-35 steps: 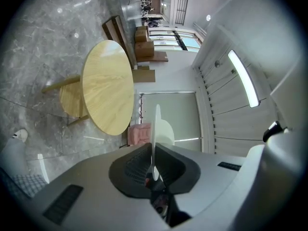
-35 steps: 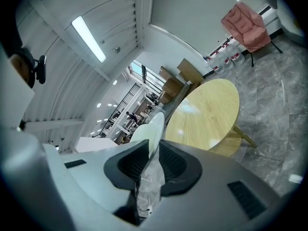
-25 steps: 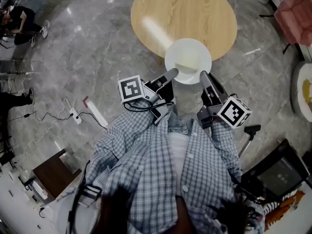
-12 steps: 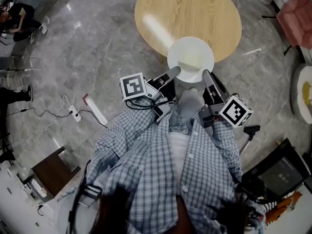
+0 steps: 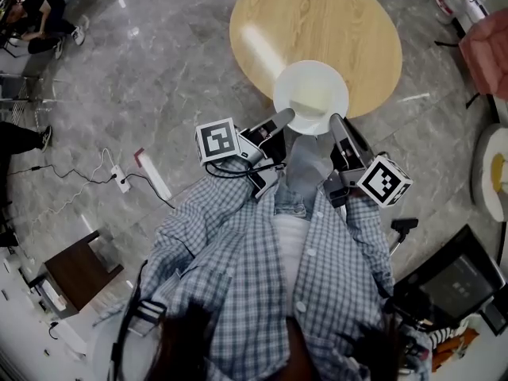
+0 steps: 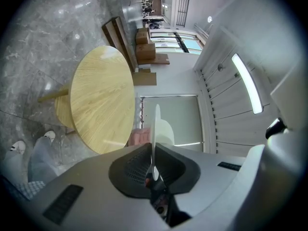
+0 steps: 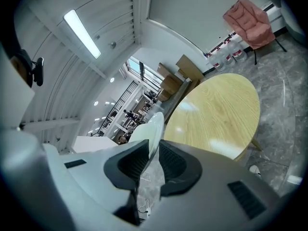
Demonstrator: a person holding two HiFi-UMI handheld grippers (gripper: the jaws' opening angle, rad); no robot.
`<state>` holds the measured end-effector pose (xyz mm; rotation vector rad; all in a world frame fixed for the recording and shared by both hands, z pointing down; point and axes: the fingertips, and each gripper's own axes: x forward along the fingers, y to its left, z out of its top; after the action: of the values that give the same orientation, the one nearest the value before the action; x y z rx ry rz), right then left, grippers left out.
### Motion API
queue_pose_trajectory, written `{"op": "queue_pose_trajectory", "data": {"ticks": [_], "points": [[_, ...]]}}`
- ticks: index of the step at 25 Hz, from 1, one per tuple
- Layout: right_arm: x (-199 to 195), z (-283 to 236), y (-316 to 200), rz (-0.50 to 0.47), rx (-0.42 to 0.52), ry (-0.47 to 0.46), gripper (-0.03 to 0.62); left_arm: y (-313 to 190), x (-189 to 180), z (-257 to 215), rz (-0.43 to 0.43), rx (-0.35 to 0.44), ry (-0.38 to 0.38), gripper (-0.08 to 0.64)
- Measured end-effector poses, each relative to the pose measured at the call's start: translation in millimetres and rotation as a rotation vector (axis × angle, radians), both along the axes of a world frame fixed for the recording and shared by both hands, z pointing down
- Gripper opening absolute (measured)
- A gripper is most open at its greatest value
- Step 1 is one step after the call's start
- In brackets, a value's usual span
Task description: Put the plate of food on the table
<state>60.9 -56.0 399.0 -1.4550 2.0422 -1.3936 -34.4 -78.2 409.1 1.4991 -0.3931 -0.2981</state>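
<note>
Left gripper [image 5: 284, 118] and right gripper [image 5: 334, 123] each clamp the thin rim of the white plate [image 5: 310, 95] from opposite sides. It is a narrow hold, so uneven lowering could tilt it and spill. The plate hangs over the near edge of the round table [image 5: 317, 22], partly above floor — released early, it would likely tip off. Nothing stands on the tabletop; a power strip [image 5: 121, 184] lies well left.

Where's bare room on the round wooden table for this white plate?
The round wooden table is bare, from its near edge by the white plate to the far rim. Only crowding: the left gripper and right gripper pinching the plate's rim.
</note>
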Motion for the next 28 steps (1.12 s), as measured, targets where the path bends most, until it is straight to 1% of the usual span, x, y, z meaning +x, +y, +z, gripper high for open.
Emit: {"op": "queue_pose_trajectory", "data": {"ticks": [8,12,14,19,23,25,28], "points": [[-0.6,4.0,-0.8,-0.007,-0.019,-0.007,0.074,-0.2,-1.2,3.9,0.002,-0.006,-0.006,0.018],[-1.2,7.2,0.5,-0.012,-0.034,-0.008,0.074,1.3,-2.8,10.5,0.006,-0.018,-0.022,0.018],[-1.6,9.3,0.8,-0.014,-0.041,-0.009,0.074,1.2,-2.3,10.1,0.002,-0.02,-0.015,0.018],[1.8,15.0,-4.9,-0.026,-0.067,-0.005,0.074,-4.1,-0.4,14.9,0.008,-0.015,-0.052,0.018],[14.1,13.4,-19.2,-0.042,-0.092,-0.019,0.074,-17.5,11.3,13.2,0.008,-0.04,-0.066,0.018],[13.0,19.6,-16.2,-0.044,-0.102,-0.026,0.074,-14.8,10.0,20.0,0.011,-0.048,-0.071,0.018],[16.0,37.1,-15.6,-0.048,-0.121,-0.021,0.074,-13.9,11.6,40.2,0.021,-0.056,-0.1,0.02]]}}
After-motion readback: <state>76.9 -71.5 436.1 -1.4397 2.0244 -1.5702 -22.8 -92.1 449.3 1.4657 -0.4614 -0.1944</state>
